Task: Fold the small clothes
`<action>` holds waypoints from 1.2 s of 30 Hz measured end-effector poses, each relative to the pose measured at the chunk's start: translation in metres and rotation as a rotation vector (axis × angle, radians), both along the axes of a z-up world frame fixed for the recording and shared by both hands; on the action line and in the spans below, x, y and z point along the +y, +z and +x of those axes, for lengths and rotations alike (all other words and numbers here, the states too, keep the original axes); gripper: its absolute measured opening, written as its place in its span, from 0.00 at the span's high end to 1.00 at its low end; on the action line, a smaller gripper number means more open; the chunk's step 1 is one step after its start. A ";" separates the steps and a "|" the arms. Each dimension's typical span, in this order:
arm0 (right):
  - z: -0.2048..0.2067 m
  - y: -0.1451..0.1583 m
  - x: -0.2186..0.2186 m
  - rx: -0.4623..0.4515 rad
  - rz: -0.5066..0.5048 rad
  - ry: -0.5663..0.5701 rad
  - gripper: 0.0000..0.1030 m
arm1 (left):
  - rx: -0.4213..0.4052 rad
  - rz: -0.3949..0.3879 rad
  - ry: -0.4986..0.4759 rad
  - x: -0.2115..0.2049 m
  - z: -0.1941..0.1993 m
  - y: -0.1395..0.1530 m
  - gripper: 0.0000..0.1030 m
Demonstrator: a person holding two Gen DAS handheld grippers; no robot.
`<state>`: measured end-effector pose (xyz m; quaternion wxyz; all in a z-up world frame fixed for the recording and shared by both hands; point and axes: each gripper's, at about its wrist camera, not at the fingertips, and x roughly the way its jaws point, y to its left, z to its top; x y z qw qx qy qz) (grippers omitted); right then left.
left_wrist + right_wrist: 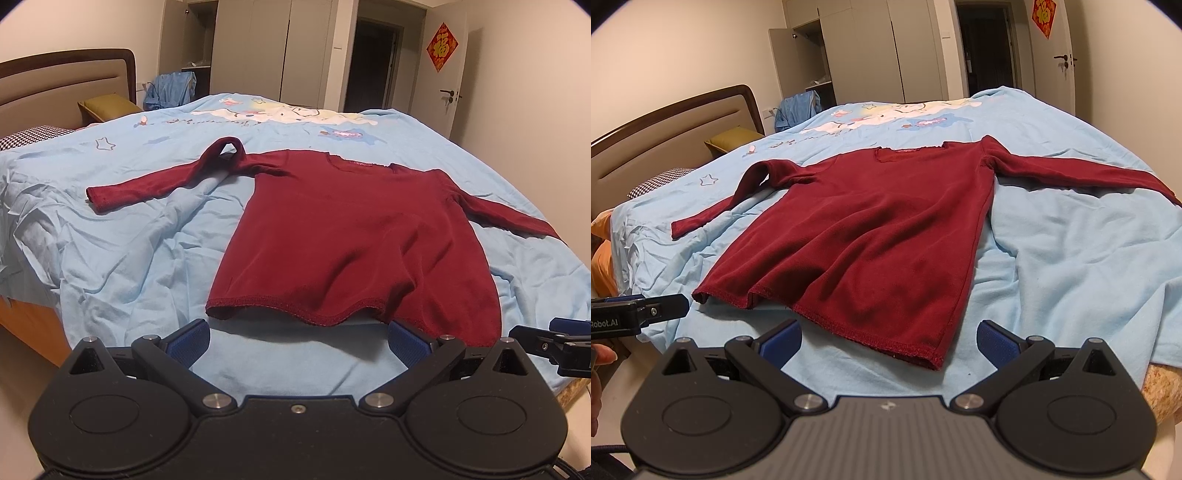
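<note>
We hold the left two-finger gripper with blue padded fingertips [297,338] with its jaws spread wide and nothing between them, positioned just short of the near hem of the dark red long-sleeved knit shirt [351,229]. We hold the right two-finger gripper with blue padded fingertips [888,338] likewise with its jaws wide apart and empty, in front of the hem's right corner; its pads do not touch the fabric. Each gripper appears at the edge of the other's view, so the two sit side by side near the foot edge of the bed. The shirt lies flat and face up on the light blue cartoon-printed bed sheet [122,236], hem toward us and neckline away. Its left sleeve [155,181] bends at the elbow and doubles back toward us; its right sleeve [1082,171] extends straight out to the side. The sheet is wrinkled around the garment. Beyond the bed we see a padded brown-framed headboard [62,85], an olive-green pillow [109,105], grey wardrobe doors [269,44] and a red diamond-shaped wall decoration [442,47].
</note>
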<state>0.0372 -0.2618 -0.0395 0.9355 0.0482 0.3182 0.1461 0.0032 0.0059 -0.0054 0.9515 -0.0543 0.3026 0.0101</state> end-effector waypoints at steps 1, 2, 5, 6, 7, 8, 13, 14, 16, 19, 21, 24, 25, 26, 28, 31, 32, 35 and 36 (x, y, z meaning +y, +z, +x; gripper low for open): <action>0.000 0.000 0.000 0.001 0.000 0.000 0.00 | 0.001 0.000 0.000 0.000 0.000 0.000 0.01; 0.000 -0.001 0.000 0.003 0.000 0.000 0.00 | 0.001 0.000 0.000 0.000 0.000 0.000 0.01; 0.002 -0.001 0.000 0.010 0.000 0.001 0.00 | 0.005 0.001 0.000 0.000 0.002 -0.001 0.01; 0.002 -0.001 0.000 0.013 -0.001 0.001 0.00 | 0.008 0.002 -0.001 0.000 0.002 -0.001 0.01; 0.002 -0.001 0.000 0.015 -0.001 0.001 0.00 | 0.011 0.002 -0.002 0.000 0.003 -0.002 0.01; 0.003 -0.001 0.000 0.017 -0.001 0.000 0.00 | 0.012 0.002 -0.002 0.000 0.003 -0.002 0.01; 0.006 -0.004 0.000 0.034 -0.009 -0.014 0.00 | 0.042 0.004 -0.003 0.000 0.008 -0.006 0.01; 0.007 -0.005 -0.001 0.039 -0.008 -0.017 0.00 | 0.046 0.005 -0.003 0.000 0.009 -0.006 0.01; 0.008 -0.007 -0.001 0.050 -0.010 -0.020 0.00 | 0.061 0.013 0.000 -0.001 0.012 -0.008 0.01; 0.011 -0.010 -0.001 0.068 -0.015 -0.023 0.00 | 0.087 0.029 0.005 -0.003 0.018 -0.009 0.01; 0.015 -0.012 -0.001 0.081 -0.021 -0.030 0.00 | 0.096 0.030 0.004 -0.003 0.022 -0.009 0.01; 0.022 -0.013 -0.002 0.100 -0.032 -0.055 0.00 | 0.091 0.028 0.006 -0.004 0.031 -0.005 0.01; 0.025 -0.013 -0.004 0.108 -0.029 -0.064 0.00 | 0.085 0.028 0.007 -0.004 0.033 -0.004 0.01; 0.028 -0.013 -0.006 0.116 -0.025 -0.073 0.00 | 0.080 0.027 0.010 -0.005 0.037 -0.002 0.01; 0.035 -0.012 -0.011 0.125 -0.014 -0.091 0.00 | 0.072 0.024 0.012 -0.006 0.044 0.002 0.01; 0.044 -0.009 -0.017 0.133 -0.003 -0.120 0.00 | 0.055 0.020 0.017 -0.010 0.058 0.008 0.01; 0.047 -0.008 -0.019 0.136 -0.003 -0.131 0.00 | 0.052 0.019 0.019 -0.011 0.062 0.010 0.01; 0.057 -0.006 -0.025 0.138 -0.010 -0.164 0.00 | 0.045 0.019 0.018 -0.016 0.074 0.014 0.01; 0.060 -0.005 -0.027 0.138 -0.009 -0.172 0.00 | 0.043 0.023 0.014 -0.018 0.079 0.015 0.01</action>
